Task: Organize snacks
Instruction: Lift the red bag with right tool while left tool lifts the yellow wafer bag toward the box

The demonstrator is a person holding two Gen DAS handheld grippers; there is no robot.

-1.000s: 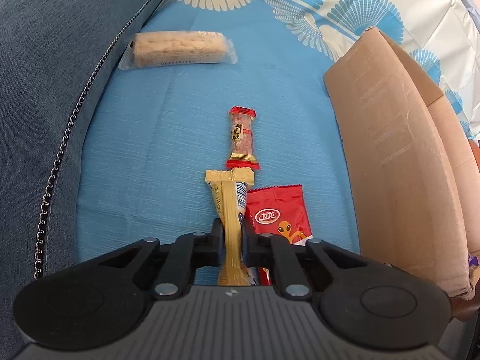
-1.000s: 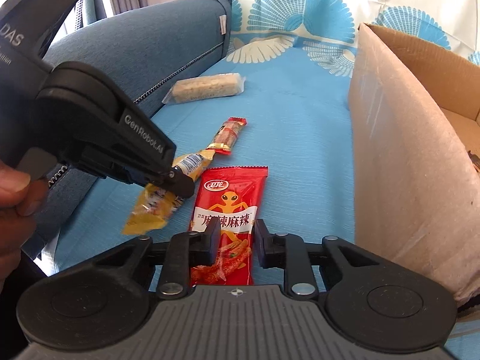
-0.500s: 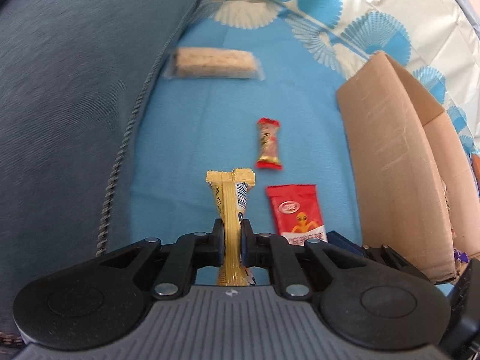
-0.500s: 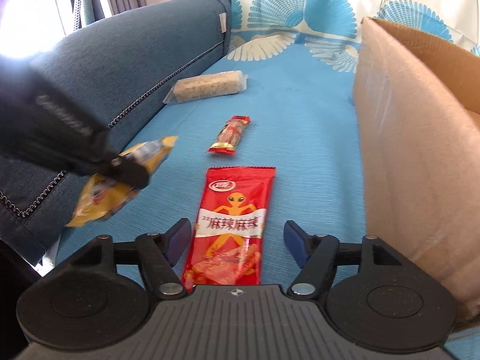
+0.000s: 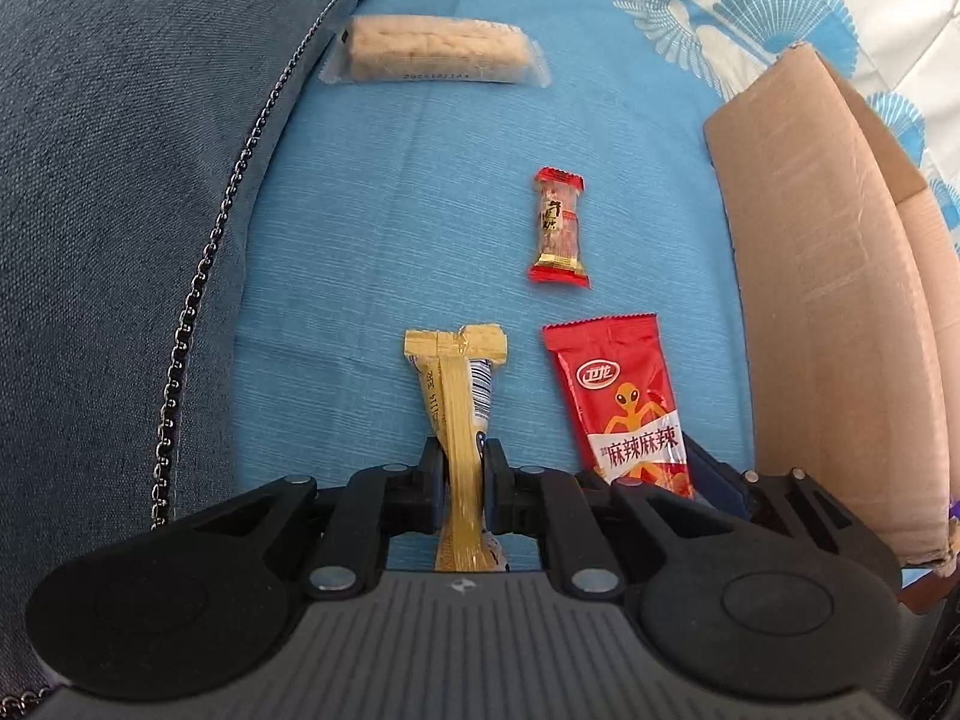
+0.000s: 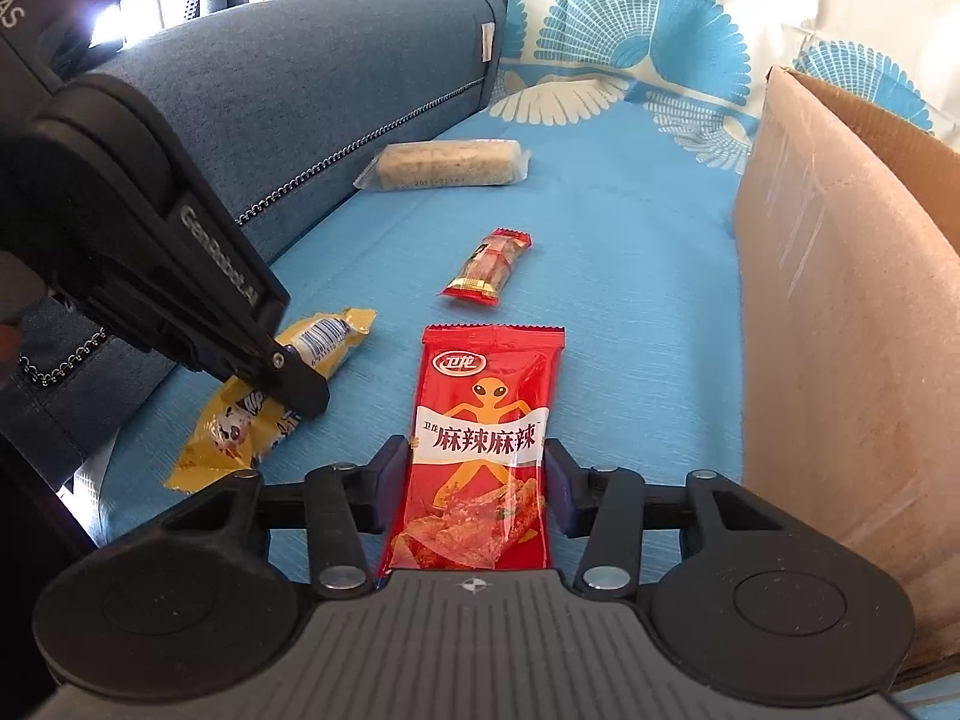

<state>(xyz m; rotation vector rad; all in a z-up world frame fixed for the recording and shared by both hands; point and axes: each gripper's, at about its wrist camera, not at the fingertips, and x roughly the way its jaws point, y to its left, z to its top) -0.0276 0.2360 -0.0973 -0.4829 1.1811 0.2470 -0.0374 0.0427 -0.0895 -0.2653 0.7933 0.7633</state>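
Observation:
My left gripper (image 5: 465,462) is shut on a yellow snack packet (image 5: 456,396), gripping it mid-length just above the blue sofa seat. The right wrist view shows that gripper (image 6: 300,384) at the left, with the yellow packet (image 6: 336,336) sticking out on both sides. A red spicy-strip packet (image 6: 486,396) lies flat between the jaws of my right gripper (image 6: 477,462). Those jaws are closing and stand at the packet's long edges without squashing it. The same red packet (image 5: 618,390) shows at the lower right of the left wrist view.
A small red candy (image 5: 558,228) lies beyond the red packet, and a clear-wrapped rice bar (image 5: 435,51) sits farther back by the denim armrest (image 5: 120,180). An open cardboard box (image 6: 840,330) stands along the right.
The right jaws spread wide, then narrowed around the red packet. My left gripper swung away to the left with the yellow packet and came back beside the red one.

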